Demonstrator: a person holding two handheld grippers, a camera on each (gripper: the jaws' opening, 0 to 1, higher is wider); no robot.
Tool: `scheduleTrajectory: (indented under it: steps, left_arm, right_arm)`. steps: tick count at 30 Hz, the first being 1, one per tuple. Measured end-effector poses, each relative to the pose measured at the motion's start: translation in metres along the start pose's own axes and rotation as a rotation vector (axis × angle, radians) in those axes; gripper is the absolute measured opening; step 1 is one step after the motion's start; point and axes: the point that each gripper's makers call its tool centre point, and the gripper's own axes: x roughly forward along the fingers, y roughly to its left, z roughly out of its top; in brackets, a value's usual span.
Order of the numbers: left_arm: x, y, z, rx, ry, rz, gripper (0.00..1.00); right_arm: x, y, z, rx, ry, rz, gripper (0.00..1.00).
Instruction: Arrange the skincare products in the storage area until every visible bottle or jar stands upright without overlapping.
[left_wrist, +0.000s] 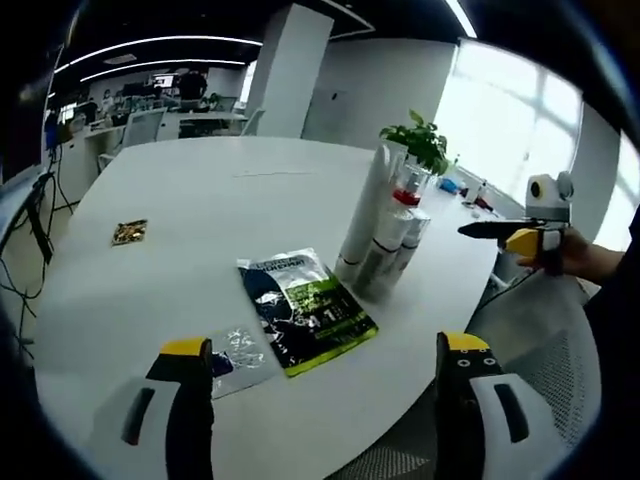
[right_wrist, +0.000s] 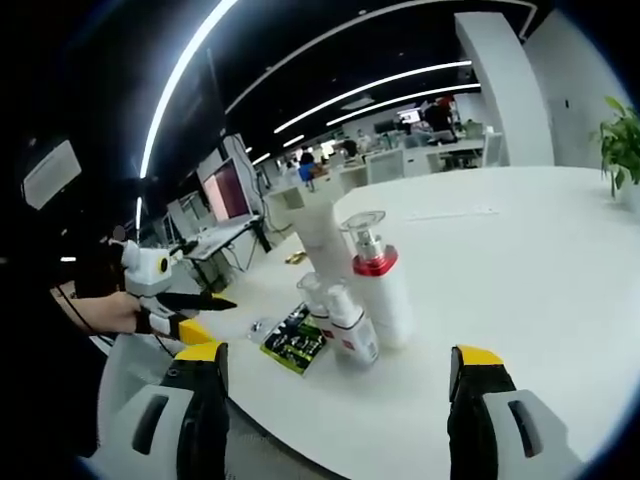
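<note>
A cluster of white skincare bottles (right_wrist: 345, 290), one with a red collar and clear pump cap (right_wrist: 372, 250), is being shown upright near the white round desk's (left_wrist: 200, 200) edge, beside a green-and-dark sachet (left_wrist: 305, 308). Both grippers' jaws are being held wide apart, empty.

table (left_wrist: 250, 190): smooth matt white | sachet (left_wrist: 305, 308): glossy foil | bottles (right_wrist: 350, 290): glossy plastic
</note>
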Motion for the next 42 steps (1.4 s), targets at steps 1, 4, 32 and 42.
scheduleTrajectory:
  steps: [1,4,32,42]
  left_arm:
    - [0.000,0.001,0.001,0.014,-0.001,0.007,0.86]
    - [0.000,0.003,0.004,0.021,-0.020,0.018,0.88]
    - [-0.002,0.024,0.010,-0.015,-0.041,0.072,0.94]
    - [-0.001,0.053,0.025,0.018,-0.020,0.109,0.93]
  right_arm:
    - [0.000,0.000,0.000,0.000,0.000,0.001,0.97]
    - [0.000,0.000,0.000,0.000,0.001,0.002,0.97]
    - [0.002,0.001,-0.005,-0.004,0.027,0.002,0.97]
    - [0.001,-0.004,-0.005,0.010,0.028,-0.016,0.97]
